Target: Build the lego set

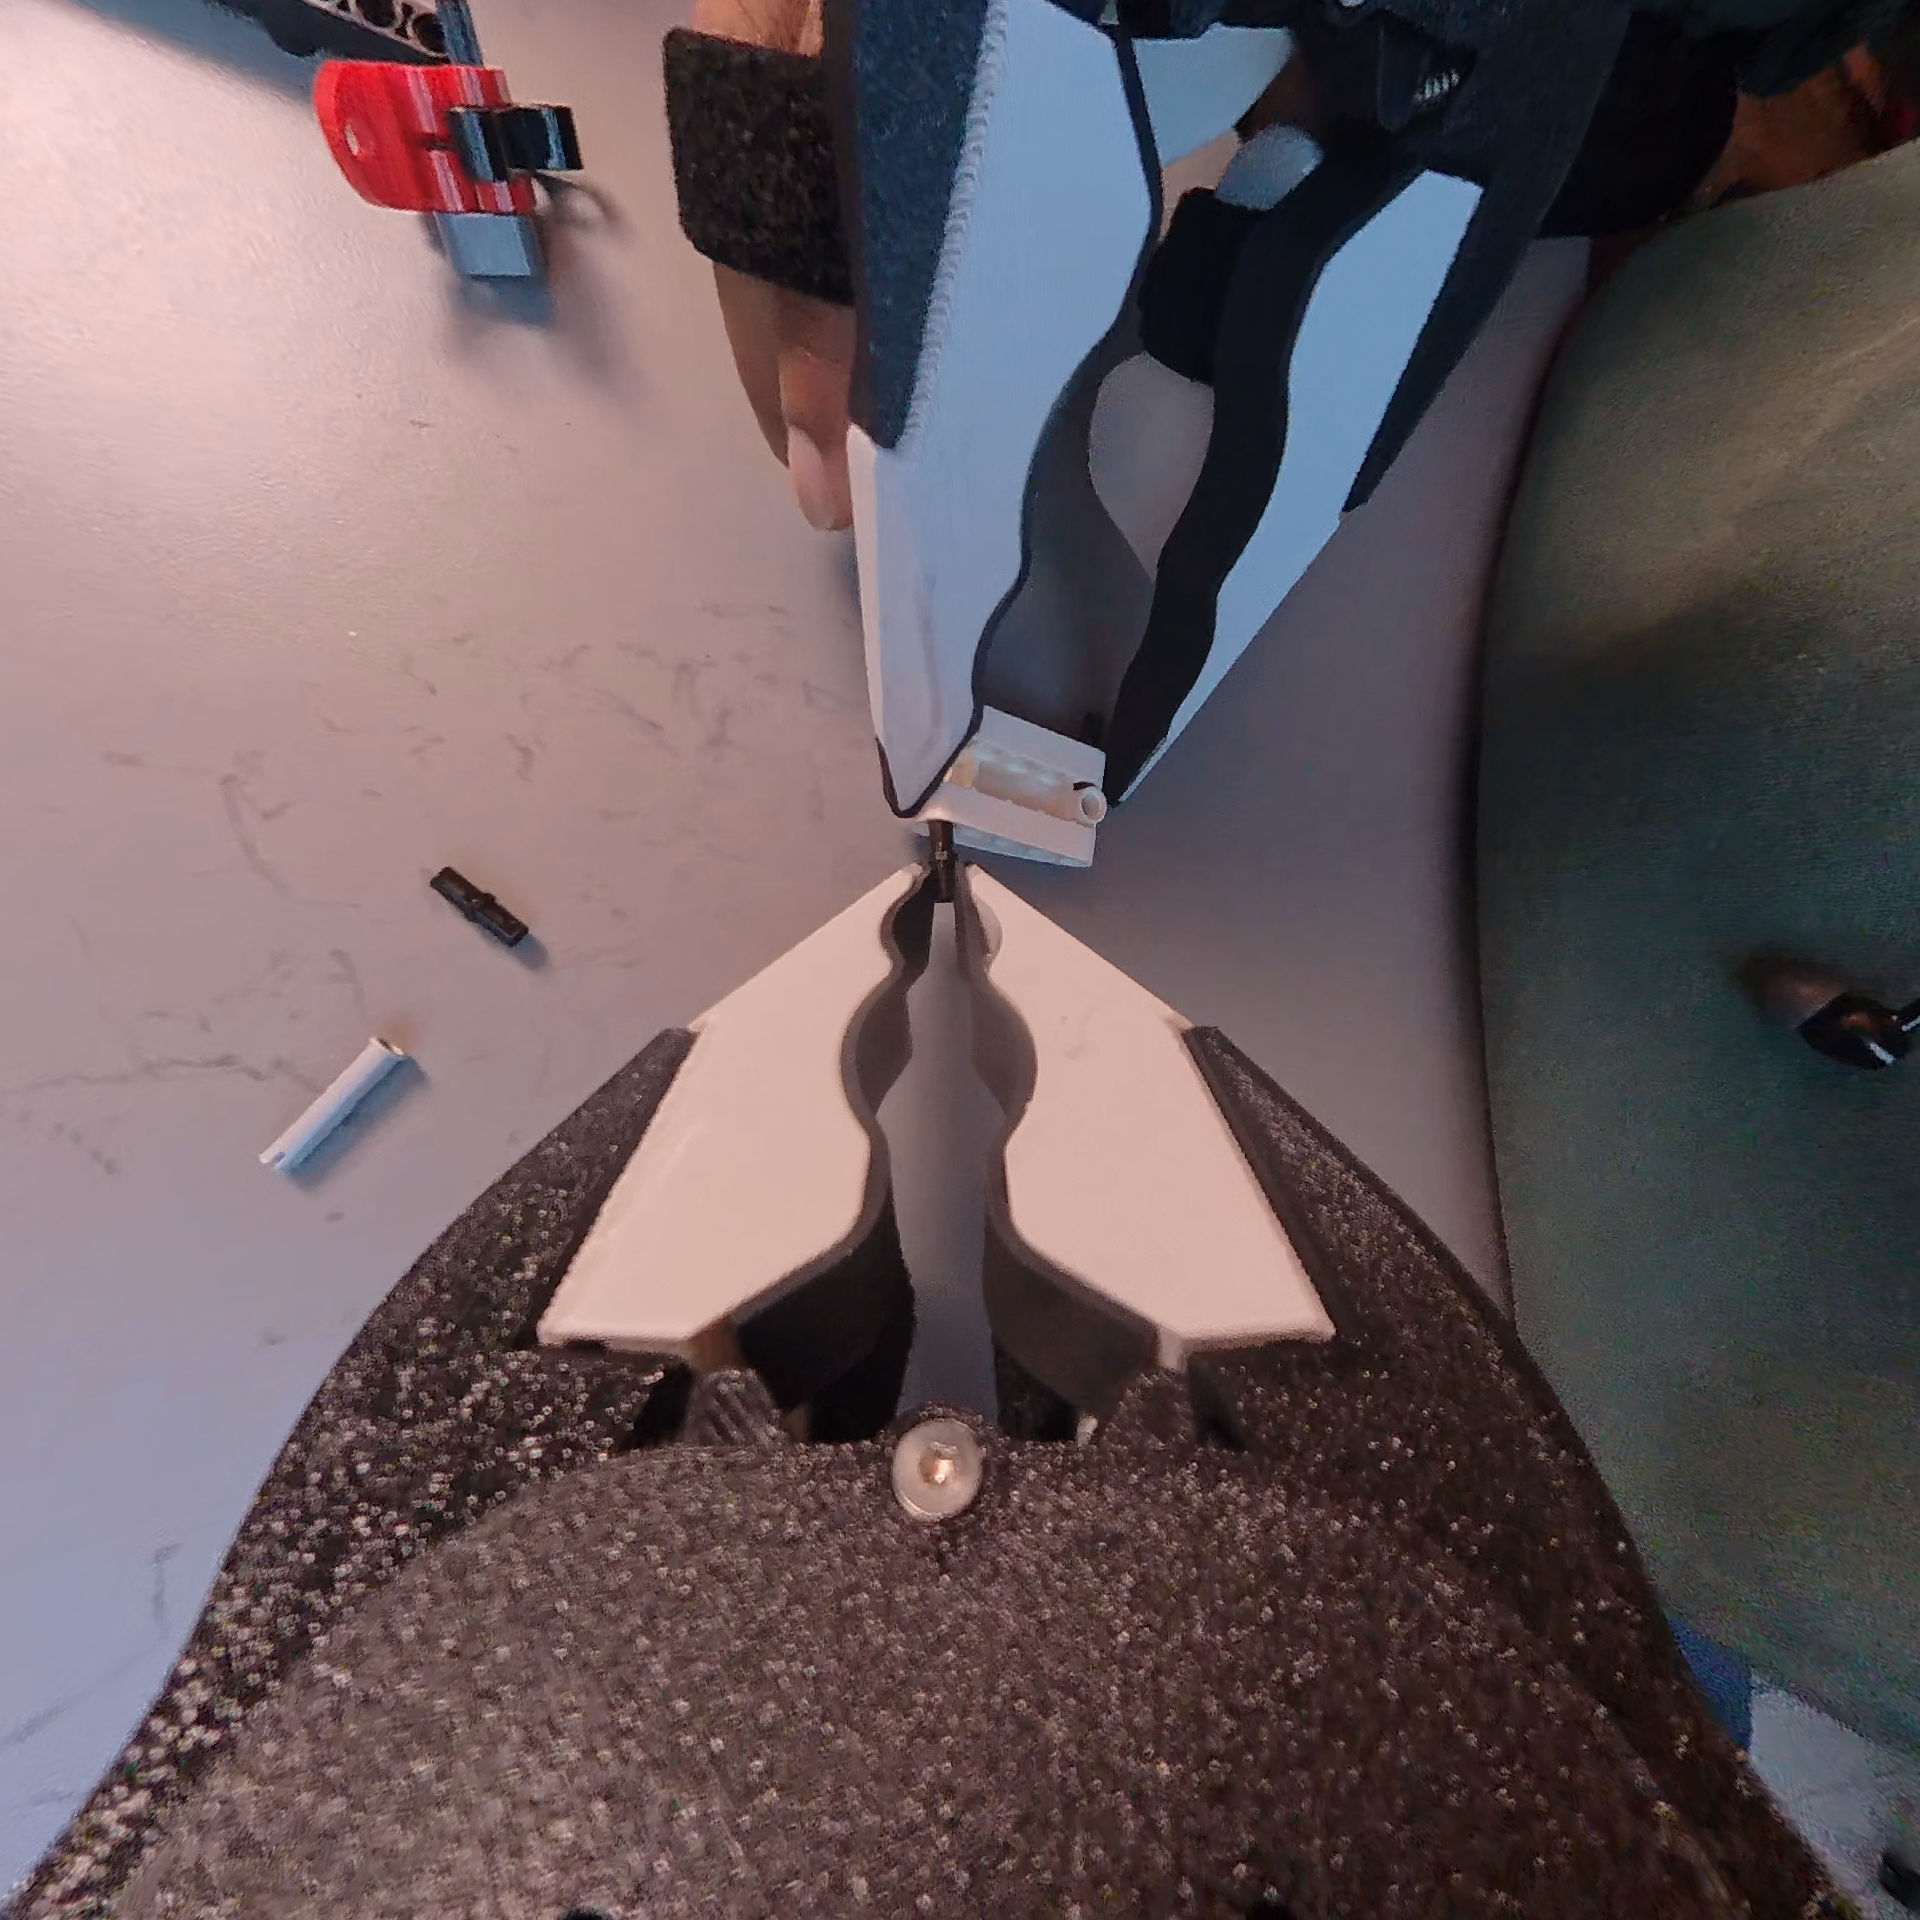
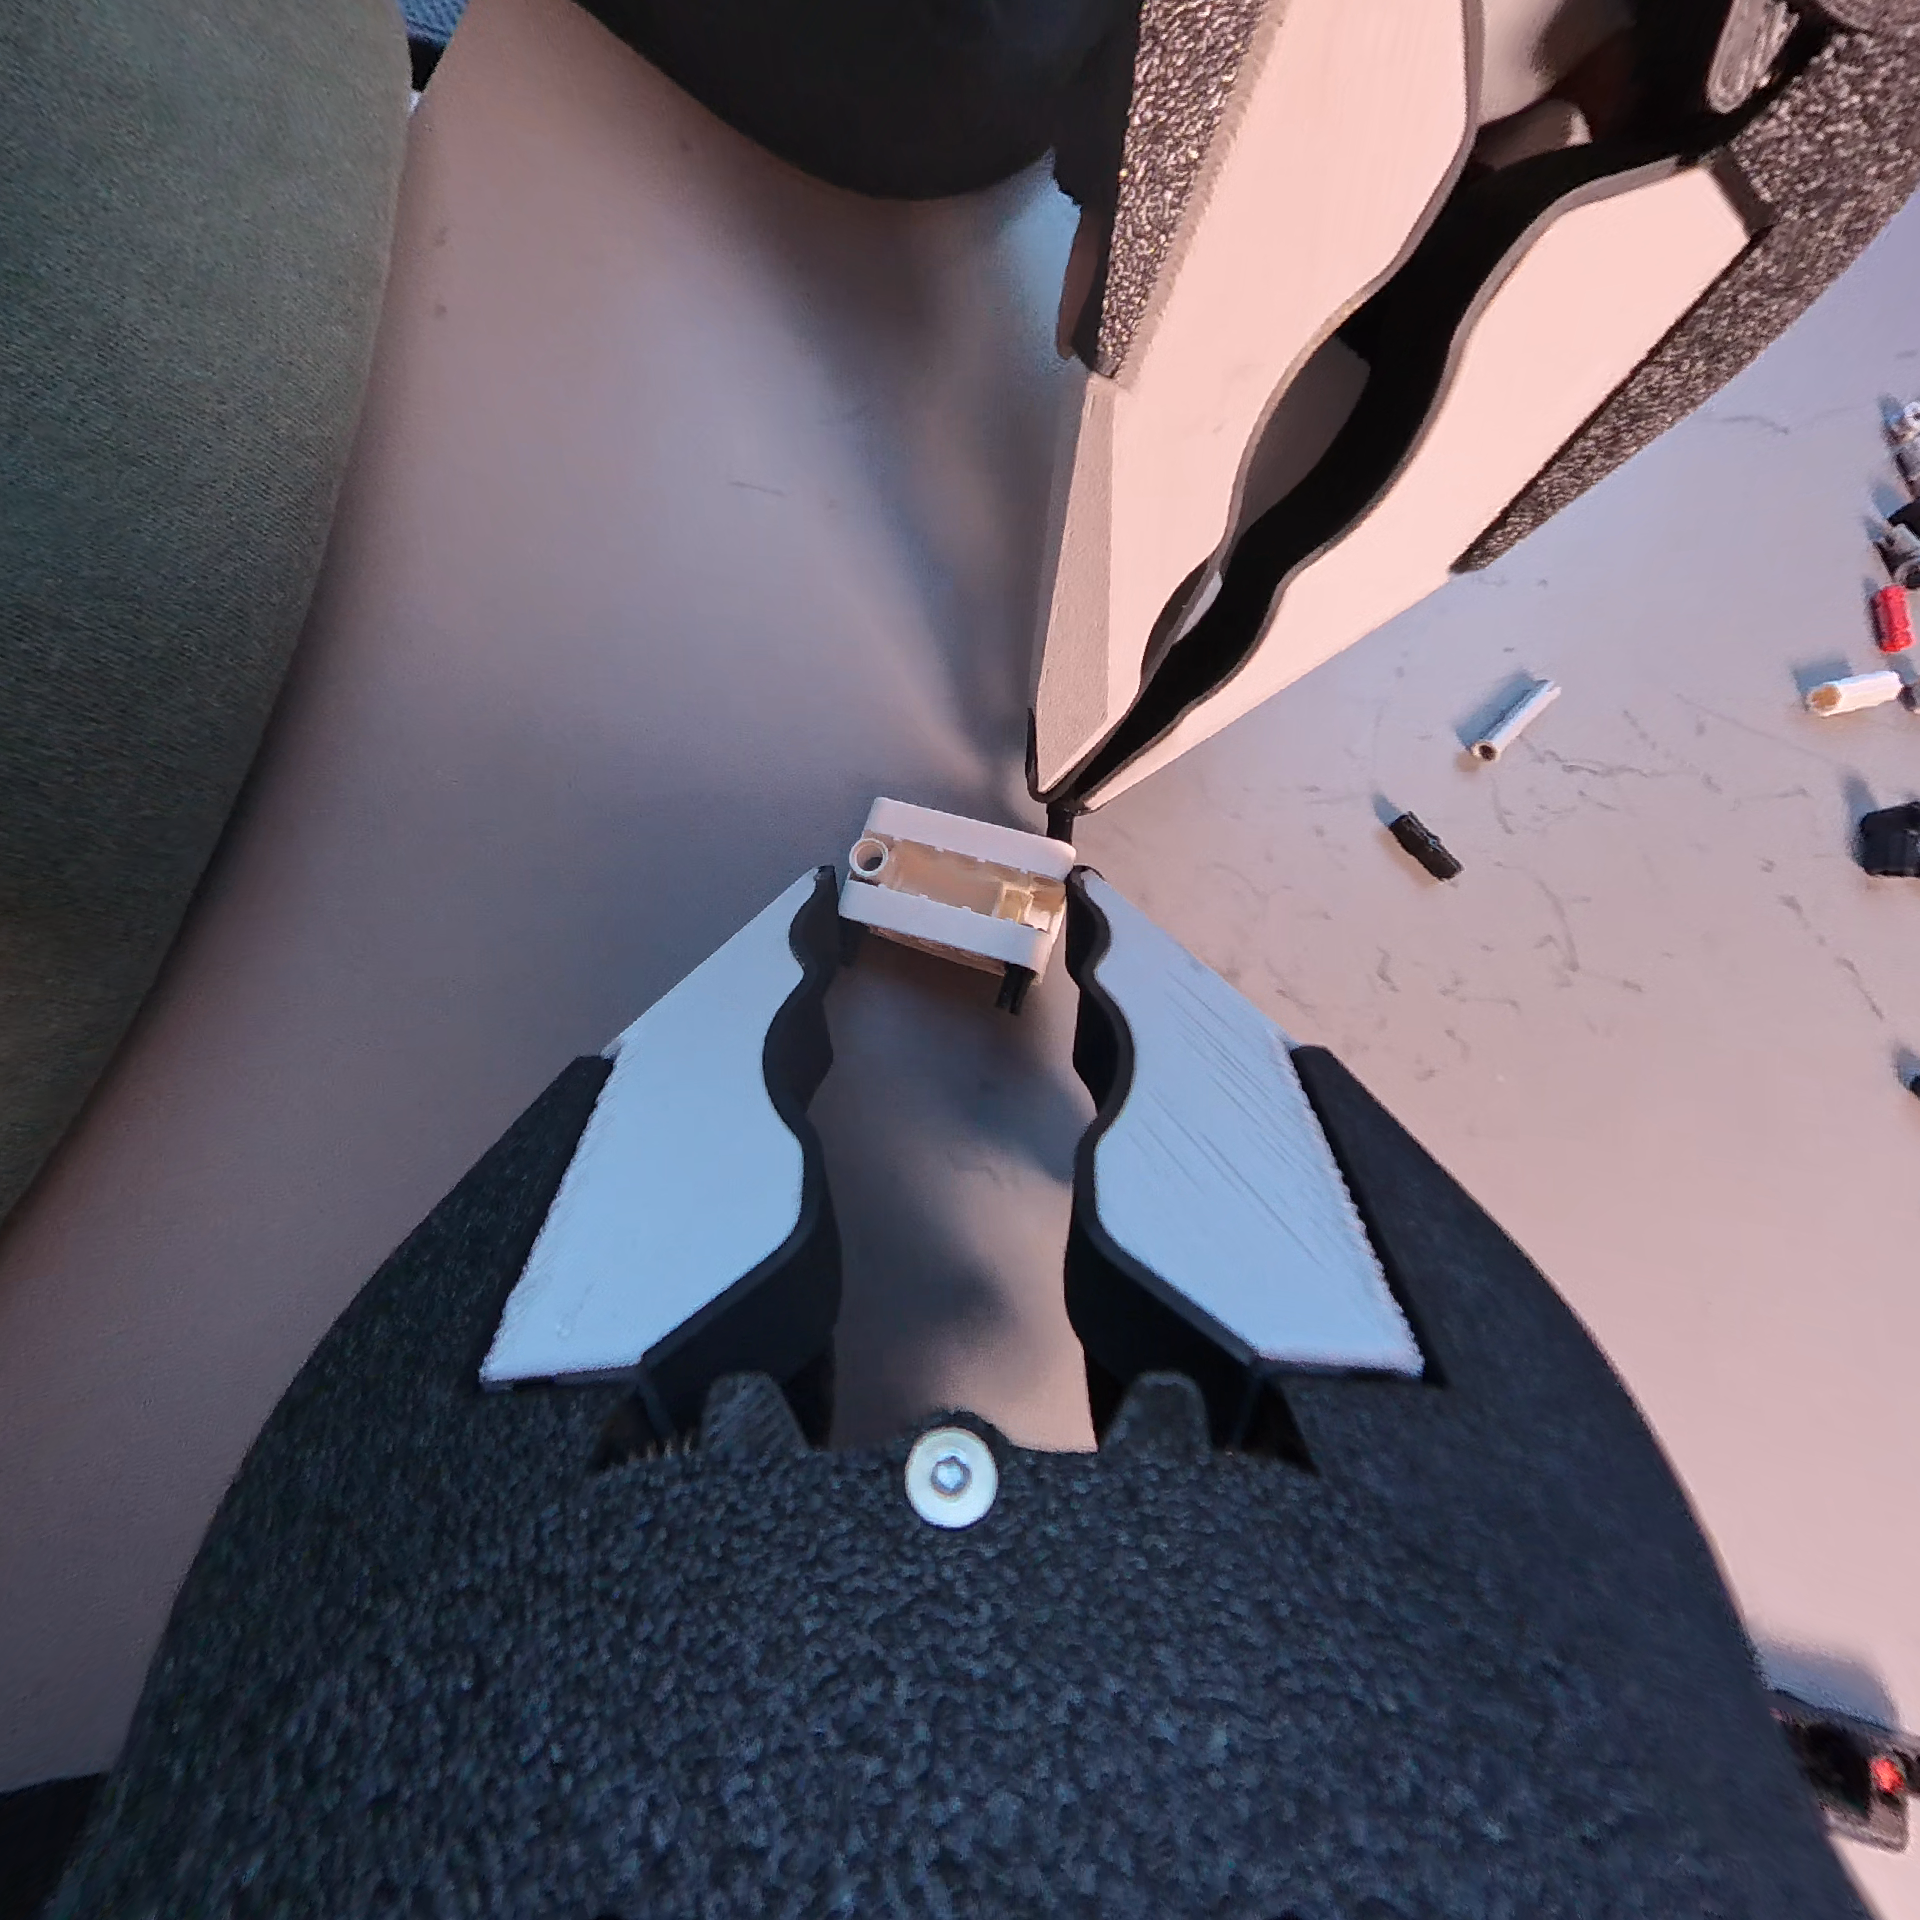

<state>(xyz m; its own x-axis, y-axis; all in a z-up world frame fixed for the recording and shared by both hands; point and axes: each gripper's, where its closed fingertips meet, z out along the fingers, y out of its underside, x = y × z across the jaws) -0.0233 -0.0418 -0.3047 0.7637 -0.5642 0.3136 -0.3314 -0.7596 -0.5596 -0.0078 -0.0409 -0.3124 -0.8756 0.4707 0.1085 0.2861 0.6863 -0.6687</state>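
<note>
while the left gripper [image 1: 940,878] pinches a thin black pin [image 1: 941,860] at its very tips, the right gripper [image 2: 951,914] clamps a white lego block [image 2: 961,896] between its fingers, held above the bench [image 1: 312,623]. pin tip sits at the block's edge, touching or just short of it; cannot tell if it has entered a hole. judged step: pressing the pin into the block.

risks, as judged:
- pin is gripped only by a sliver at the fingertips; any sideways push could swivel it or flick it out.
- a missed hole would make the pin skid along the block face.
- block is held near its ends; hard pressing could twist it in the grasp.
- both pieces are close to the bench edge, so a drop may go to the floor.

loose parts lie well apart on the bench: a second black pin [image 1: 479,906], a white tube [image 1: 338,1103], a red-and-grey assembly [image 1: 442,156].

writing: none legible on any part or gripper.
</note>
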